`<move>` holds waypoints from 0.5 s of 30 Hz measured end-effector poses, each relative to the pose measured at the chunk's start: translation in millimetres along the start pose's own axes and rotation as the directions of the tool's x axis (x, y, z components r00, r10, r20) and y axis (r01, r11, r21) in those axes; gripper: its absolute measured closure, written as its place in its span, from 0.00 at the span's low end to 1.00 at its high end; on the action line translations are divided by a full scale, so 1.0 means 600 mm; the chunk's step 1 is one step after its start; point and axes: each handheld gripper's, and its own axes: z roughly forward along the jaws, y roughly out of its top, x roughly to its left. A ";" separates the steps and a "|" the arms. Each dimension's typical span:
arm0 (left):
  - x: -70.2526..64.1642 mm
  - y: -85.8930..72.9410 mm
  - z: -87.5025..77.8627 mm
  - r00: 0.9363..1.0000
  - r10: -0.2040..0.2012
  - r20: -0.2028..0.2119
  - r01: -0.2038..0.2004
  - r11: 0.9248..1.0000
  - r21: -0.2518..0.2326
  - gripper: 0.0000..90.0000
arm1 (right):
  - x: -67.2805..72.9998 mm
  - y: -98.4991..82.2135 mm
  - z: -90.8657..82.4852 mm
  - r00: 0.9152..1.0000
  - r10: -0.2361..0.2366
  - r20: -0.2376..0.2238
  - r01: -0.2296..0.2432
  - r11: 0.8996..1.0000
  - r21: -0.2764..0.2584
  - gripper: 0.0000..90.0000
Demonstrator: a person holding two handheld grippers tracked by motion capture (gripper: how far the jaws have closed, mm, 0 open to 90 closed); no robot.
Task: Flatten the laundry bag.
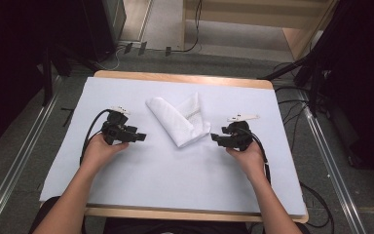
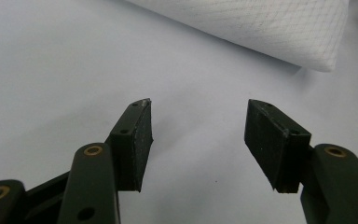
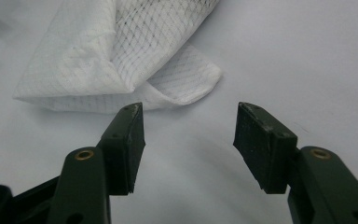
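In the middle of the table (image 1: 126, 195), a folded white cloth (image 1: 179, 119) was laid. The left gripper (image 1: 139, 137) and the right gripper (image 1: 216, 138) were held near its two sides, jaws spread, nothing pinched. Reaching was likely under way; next, an edge would need pinching.

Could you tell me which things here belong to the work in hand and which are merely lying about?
In the job:
- white folded cloth, lying between the two tools
- left tool, open, aimed at the cloth
- right tool, open, close to the cloth's corner

Just lying about:
- pale table cover, bearing the cloth
- loose cables on the floor
- black stands beside the table
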 end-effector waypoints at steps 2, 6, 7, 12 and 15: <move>0.000 0.000 -0.001 1.000 0.004 -0.001 -0.004 1.000 -0.001 0.47 | 0.000 0.000 0.000 1.000 0.001 -0.002 -0.001 1.000 -0.001 0.50; 0.000 0.000 -0.003 1.000 0.002 -0.003 -0.002 1.000 -0.005 0.47 | 0.002 0.003 -0.001 1.000 0.009 -0.006 -0.009 1.000 -0.001 0.53; 0.000 0.000 -0.003 1.000 0.002 -0.004 -0.002 1.000 -0.006 0.47 | 0.002 0.004 -0.001 1.000 0.004 -0.007 -0.004 1.000 -0.003 0.54; -0.004 0.000 -0.009 1.000 0.005 -0.003 -0.005 1.000 -0.011 0.47 | 0.002 0.010 0.001 1.000 0.024 -0.009 -0.024 1.000 0.004 0.56; -0.005 0.000 -0.011 1.000 0.006 0.000 -0.006 1.000 -0.011 0.47 | 0.004 0.015 0.003 0.999 0.031 -0.012 -0.031 0.999 0.006 0.57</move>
